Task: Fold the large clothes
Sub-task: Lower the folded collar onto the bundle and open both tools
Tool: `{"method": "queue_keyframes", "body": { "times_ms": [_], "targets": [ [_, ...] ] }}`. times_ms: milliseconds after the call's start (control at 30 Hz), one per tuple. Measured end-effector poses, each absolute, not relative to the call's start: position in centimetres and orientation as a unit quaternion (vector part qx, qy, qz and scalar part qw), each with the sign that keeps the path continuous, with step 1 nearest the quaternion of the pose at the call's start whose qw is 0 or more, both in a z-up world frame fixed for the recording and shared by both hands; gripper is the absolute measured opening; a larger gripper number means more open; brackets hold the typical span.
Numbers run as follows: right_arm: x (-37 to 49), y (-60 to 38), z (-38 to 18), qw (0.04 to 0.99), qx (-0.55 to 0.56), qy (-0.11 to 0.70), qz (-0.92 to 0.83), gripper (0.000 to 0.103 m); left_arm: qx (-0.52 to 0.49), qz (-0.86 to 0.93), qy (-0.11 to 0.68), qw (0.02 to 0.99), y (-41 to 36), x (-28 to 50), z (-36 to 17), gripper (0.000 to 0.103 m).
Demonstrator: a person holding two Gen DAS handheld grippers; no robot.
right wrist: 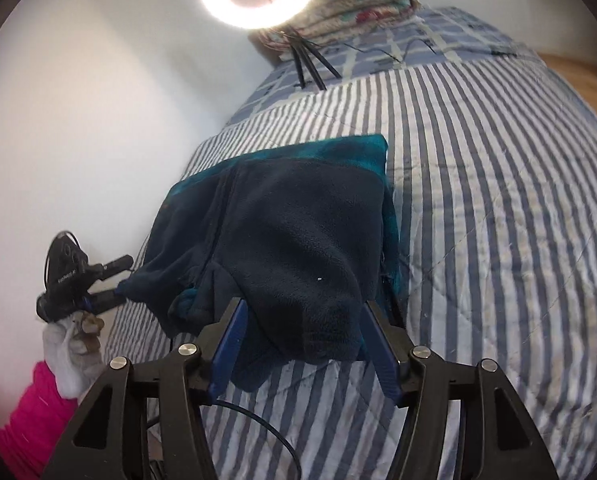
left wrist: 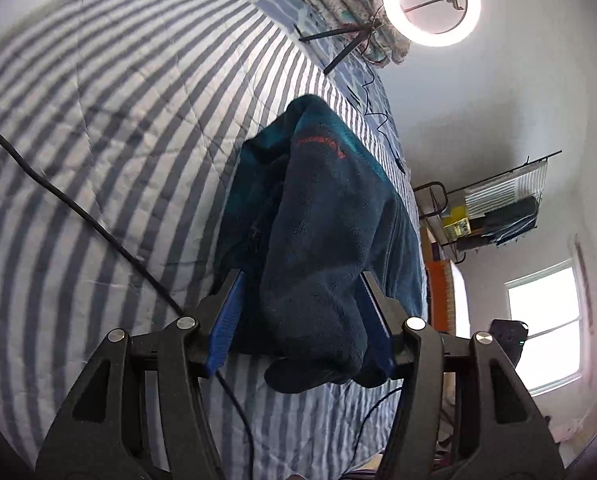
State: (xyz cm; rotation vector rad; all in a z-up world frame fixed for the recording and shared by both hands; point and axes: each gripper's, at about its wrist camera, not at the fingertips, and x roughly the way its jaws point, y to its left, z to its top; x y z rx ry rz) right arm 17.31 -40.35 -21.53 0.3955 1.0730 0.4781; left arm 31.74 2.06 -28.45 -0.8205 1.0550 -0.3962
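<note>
Mid-fold: left gripper (left wrist: 298, 304) and right gripper (right wrist: 303, 328) each pinch the fleece jacket's (right wrist: 298, 224) near edge above the bed (right wrist: 498, 200). Next: carry the edge forward evenly.

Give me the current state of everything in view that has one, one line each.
Fleece jacket: partly folded on the striped quilt, near edge lifted.
Left gripper: jaws wide, fleece bunched between the pads; a firm grip cannot be confirmed.
Right gripper: same, jaws wide around a fleece edge.
Ring light: on.
Floral bedding: folded in a stack.
</note>
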Motion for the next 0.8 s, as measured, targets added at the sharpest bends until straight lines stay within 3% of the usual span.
{"method": "queue_keyframes", "body": {
  "times_ms": [33,100,133,167,200,267,467,567,700,800],
  "targets": [
    [17.7,-40.3,-22.3,0.807,0.200,0.510,0.221,0.062,-0.380,-0.182,0.488,0.764,1.8,31.9,-28.7,0.051],
    [18.2,-40.2,-23.1,0.799,0.218,0.517,0.217,0.060,-0.374,-0.183,0.496,0.762,1.0,32.2,-29.1,0.016],
    [18.4,-40.1,-23.5,0.796,0.226,0.518,0.217,0.050,-0.365,-0.183,0.498,0.765,0.5,32.2,-29.1,0.013],
    [18.5,-40.0,-23.9,0.791,0.237,0.520,0.220,0.028,-0.346,-0.180,0.496,0.776,-0.1,32.0,-28.7,0.011],
    [18.7,-40.0,-24.1,0.784,0.245,0.524,0.224,0.018,-0.330,-0.182,0.492,0.785,-0.5,31.8,-28.2,0.010],
    [18.8,-40.1,-23.6,0.788,0.229,0.528,0.220,0.007,-0.334,-0.196,0.478,0.788,-0.8,30.8,-27.3,0.009],
    [17.9,-41.5,-21.0,0.805,0.180,0.519,0.224,0.005,-0.293,-0.179,0.493,0.799,-1.3,28.6,-29.1,0.009],
    [17.6,-41.1,-23.5,0.794,0.161,0.547,0.211,0.004,-0.284,-0.168,0.504,0.798,-1.4,28.9,-31.2,0.009],
    [17.1,-39.6,-24.9,0.789,0.114,0.565,0.210,0.005,-0.249,-0.174,0.500,0.811,-1.7,28.6,-29.7,0.013],
    [16.9,-39.7,-22.7,0.801,0.087,0.550,0.221,0.015,-0.216,-0.176,0.492,0.825,-1.4,28.4,-27.5,0.020]
  ]
}}
